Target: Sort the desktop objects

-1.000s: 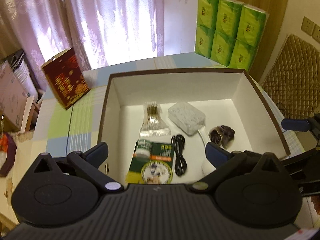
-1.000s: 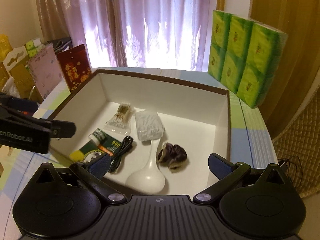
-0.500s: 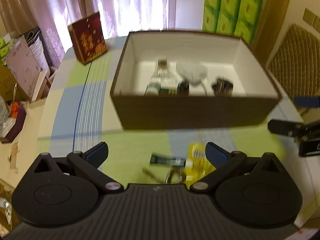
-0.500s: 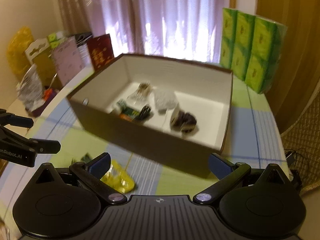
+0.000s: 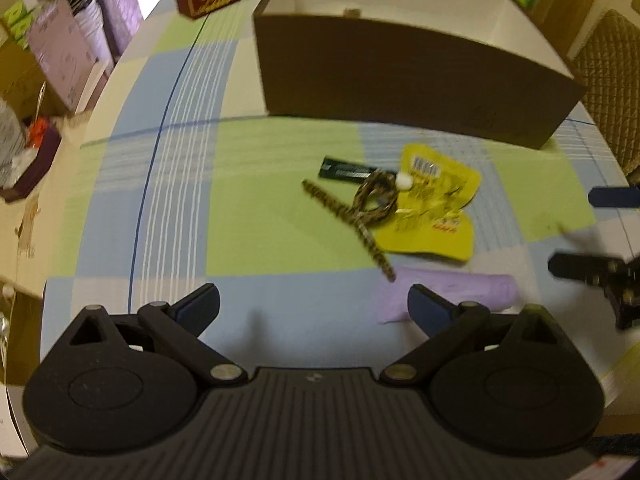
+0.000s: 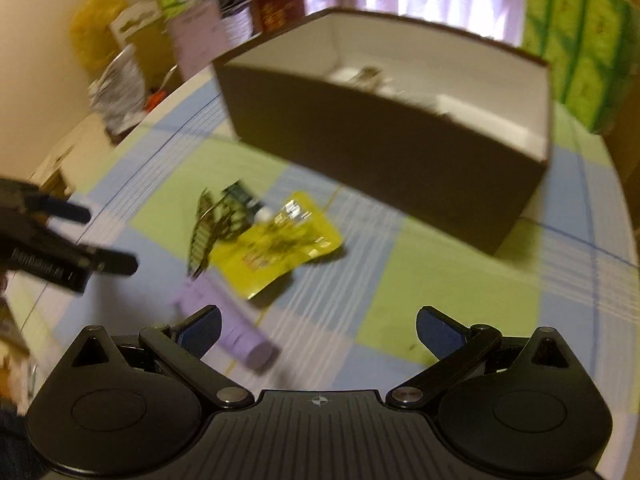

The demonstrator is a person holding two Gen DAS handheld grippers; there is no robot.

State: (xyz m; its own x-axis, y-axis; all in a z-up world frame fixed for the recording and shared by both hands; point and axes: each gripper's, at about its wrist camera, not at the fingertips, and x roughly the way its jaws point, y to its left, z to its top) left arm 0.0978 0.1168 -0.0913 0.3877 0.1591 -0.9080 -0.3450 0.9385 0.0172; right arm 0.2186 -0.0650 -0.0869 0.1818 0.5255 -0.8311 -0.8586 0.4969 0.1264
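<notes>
On the desk [image 5: 256,216], in front of the brown box [image 5: 400,88], I am seeing a small heap of things waiting to be sorted: a yellow pouch [image 5: 434,216], a braided cable [image 5: 360,210] lying partly across it, a dark flat packet [image 5: 346,170] just behind the cable, and a lilac tube [image 5: 452,294] nearest to me. I am holding the left claw [image 5: 314,304] released and empty above the cloth, and the right claw [image 6: 318,326] is likewise spread wide with nothing between its fingers.

What is worrying me is the tangle. The cable is draping over the pouch and touching the packet, so if I am closing on the pouch I am likely dragging the cable along, and it could be slipping off over the desk edge or catching on the box wall. The cable itself is thin and limp; a pinch on one strand is probably letting the rest swing free.

The tube is sitting right under the right finger of the left claw, and it looks round, so a careless descent could be rolling it away. Both views are smearing with motion, which is making my aim uncertain. The two claws are also working near each other over the same heap, so I am risking a knock between them.
</notes>
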